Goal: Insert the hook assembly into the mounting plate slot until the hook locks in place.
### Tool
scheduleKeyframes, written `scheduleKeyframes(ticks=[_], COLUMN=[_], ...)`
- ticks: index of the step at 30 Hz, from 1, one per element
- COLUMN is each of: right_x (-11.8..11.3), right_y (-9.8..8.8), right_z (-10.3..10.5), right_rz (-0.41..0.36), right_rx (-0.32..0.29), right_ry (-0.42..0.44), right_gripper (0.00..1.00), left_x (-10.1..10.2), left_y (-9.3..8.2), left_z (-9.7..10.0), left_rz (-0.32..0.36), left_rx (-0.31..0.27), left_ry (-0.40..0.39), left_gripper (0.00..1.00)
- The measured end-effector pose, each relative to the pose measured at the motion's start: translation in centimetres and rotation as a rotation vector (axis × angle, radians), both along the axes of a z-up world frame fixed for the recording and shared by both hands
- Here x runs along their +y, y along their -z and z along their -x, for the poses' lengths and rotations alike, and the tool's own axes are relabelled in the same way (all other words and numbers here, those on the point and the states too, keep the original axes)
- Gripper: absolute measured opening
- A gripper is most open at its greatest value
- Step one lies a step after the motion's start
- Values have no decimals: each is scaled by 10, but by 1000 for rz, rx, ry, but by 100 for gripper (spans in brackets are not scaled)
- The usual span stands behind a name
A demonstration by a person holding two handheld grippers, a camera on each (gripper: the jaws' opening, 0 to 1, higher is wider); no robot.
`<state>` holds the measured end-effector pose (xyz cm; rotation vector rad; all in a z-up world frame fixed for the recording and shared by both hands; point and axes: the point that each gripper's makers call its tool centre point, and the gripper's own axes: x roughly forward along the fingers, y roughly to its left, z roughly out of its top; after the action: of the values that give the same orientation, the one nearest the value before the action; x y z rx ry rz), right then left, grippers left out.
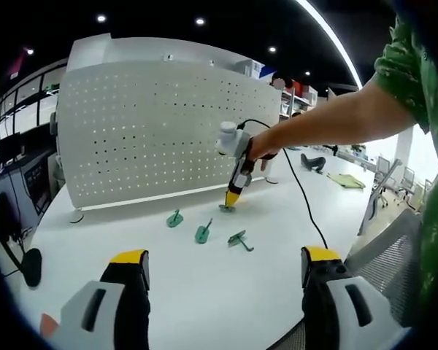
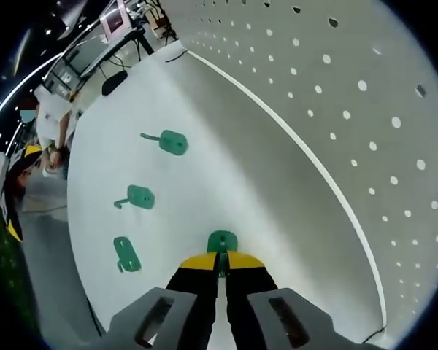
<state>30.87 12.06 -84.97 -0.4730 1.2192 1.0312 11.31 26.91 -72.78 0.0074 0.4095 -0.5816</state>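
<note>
So there are four green hook assemblies on the white table [image 1: 204, 292] in total, all in front of the upright white pegboard [image 1: 153, 131], which I take to be the mounting plate here. The right gripper [image 2: 220, 266] has its jaws squeezed together on one green hook [image 2: 222, 241] right where it sits on the table near the foot of the board; in the left gripper view you can see that same gripper reaching out on the person's arm with the hook at its tip. The other three lie loose on the table: one [image 2: 172, 142] farthest along, one [image 2: 139, 197] in the middle, one [image 2: 126, 254] nearest the gripper, well apart from each other. They look like small moulded plastic bits with a flat base and a thin bent stem, so I'd guess light, fairly stiff, a bit slick, and the stem is probably the part that could bend or snap if you lever on it. Best bet is to pinch across the flat base and keep the stem free to go into a slot. The left gripper [image 1: 223, 266] is just hanging back over the near side of the table with its jaws spread wide, holding nothing. The hook isn't in the board yet, so the actual insert-and-lock part is all to come.
</note>
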Motion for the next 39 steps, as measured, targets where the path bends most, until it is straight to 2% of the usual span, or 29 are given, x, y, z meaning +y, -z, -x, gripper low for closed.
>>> scheduleKeyframes(ticks=[39], right_x=[-1], right_y=[-26], right_z=[-3], right_rz=[-124], right_rx=[-186], right_ry=[152], right_gripper=[2], left_x=[-10], left_y=[0], left_z=[6], left_rz=[-8], left_rx=[-4], left_ry=[51], left_gripper=[88])
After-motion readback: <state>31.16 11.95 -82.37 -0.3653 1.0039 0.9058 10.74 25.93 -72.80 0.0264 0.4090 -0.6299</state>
